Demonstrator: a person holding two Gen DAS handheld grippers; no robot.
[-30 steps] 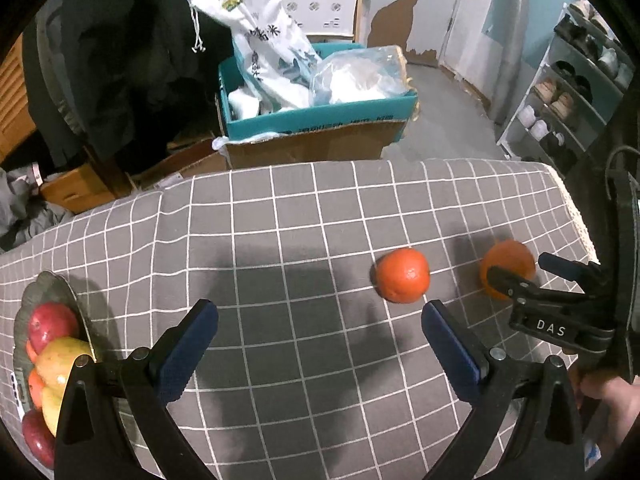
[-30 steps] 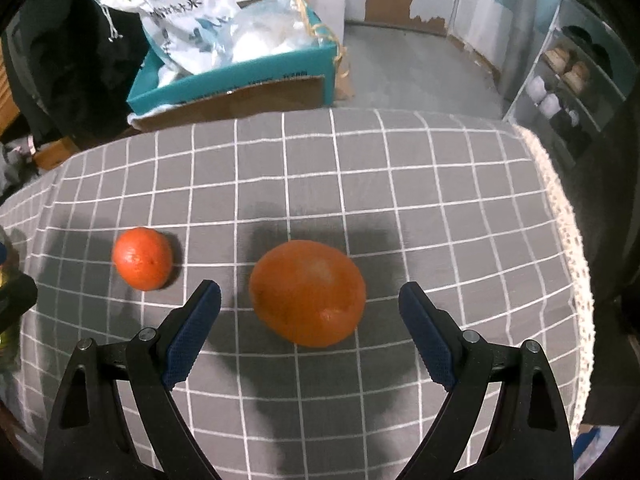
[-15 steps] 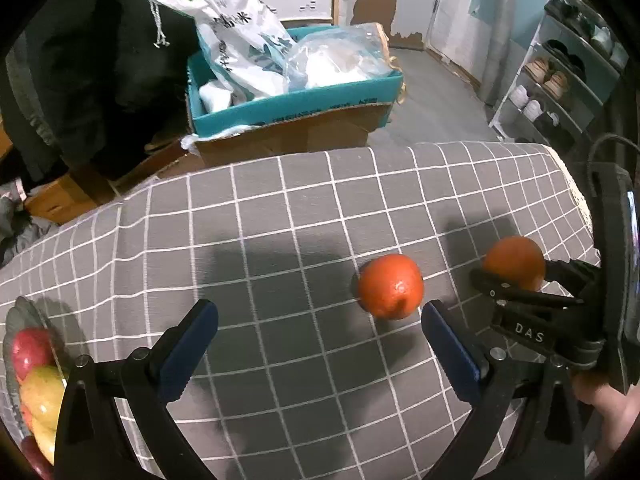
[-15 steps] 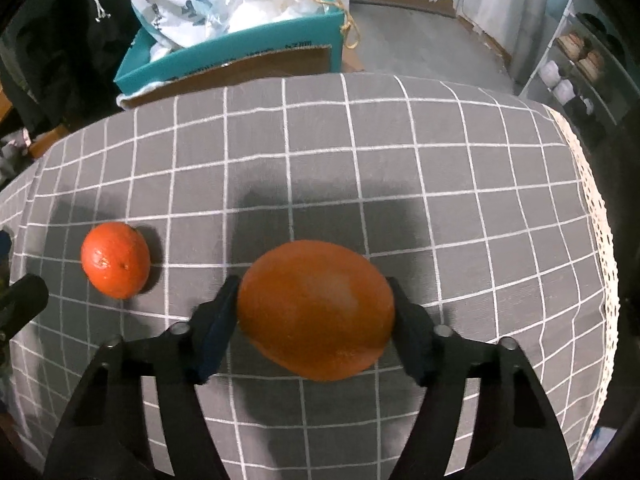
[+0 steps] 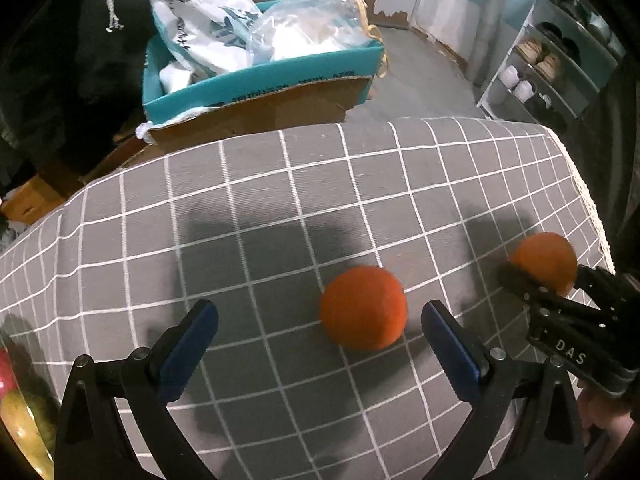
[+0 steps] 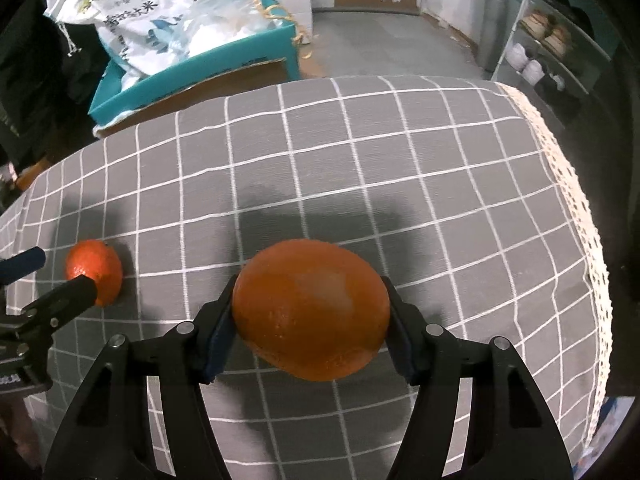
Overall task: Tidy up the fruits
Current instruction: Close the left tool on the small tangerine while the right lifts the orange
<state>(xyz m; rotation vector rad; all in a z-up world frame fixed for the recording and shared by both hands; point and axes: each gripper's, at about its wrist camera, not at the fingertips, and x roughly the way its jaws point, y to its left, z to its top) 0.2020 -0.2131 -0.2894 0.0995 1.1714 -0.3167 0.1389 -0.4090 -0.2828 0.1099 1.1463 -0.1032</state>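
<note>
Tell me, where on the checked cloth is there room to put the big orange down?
Bare tablecloth lies beyond both oranges, up to the far edge by the teal box. It's crowded near the small orange, the left gripper and the fruit bowl.

Teal box (image 5: 260, 80), shoe rack (image 5: 552, 68)

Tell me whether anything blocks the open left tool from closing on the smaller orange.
Nothing visible does. The smaller orange lies on bare checked cloth just ahead of the left tool, nearer its right finger.
</note>
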